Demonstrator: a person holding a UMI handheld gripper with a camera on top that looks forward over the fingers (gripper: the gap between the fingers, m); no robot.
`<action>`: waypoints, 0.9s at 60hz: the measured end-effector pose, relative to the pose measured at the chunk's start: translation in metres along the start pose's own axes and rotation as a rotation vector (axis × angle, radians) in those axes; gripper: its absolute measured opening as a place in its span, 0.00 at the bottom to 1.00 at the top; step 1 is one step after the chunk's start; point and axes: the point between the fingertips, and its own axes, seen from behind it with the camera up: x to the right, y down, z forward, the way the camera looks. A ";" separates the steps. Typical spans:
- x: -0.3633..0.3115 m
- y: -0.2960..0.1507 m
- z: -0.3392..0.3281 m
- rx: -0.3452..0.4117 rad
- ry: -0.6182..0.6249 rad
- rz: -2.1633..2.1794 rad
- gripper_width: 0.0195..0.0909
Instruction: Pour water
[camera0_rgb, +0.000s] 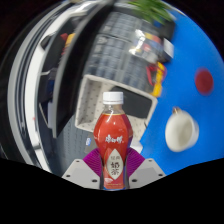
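A clear bottle (112, 135) with a white cap, red drink and a red label stands upright between my fingers. My gripper (113, 168) is shut on the bottle's lower part, both purple pads (93, 160) pressing its sides. Beyond and to the right of the bottle, a white cup (180, 130) sits on the blue surface (195, 55). The scene around the bottle looks tilted, and the bottle's base is hidden below the fingers.
A grey box-like object (105, 92) lies just behind the bottle. A dark red round spot (205, 80) marks the blue surface past the cup. Colourful small items (150, 50) and green leaves (152, 10) sit farther back; dark shiny furniture (45, 60) stands to the left.
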 end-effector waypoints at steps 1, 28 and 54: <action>-0.008 -0.005 -0.004 -0.009 0.010 -0.046 0.13; 0.012 -0.174 -0.034 0.175 0.290 -1.182 0.14; 0.180 -0.227 -0.041 0.080 0.482 -1.269 0.14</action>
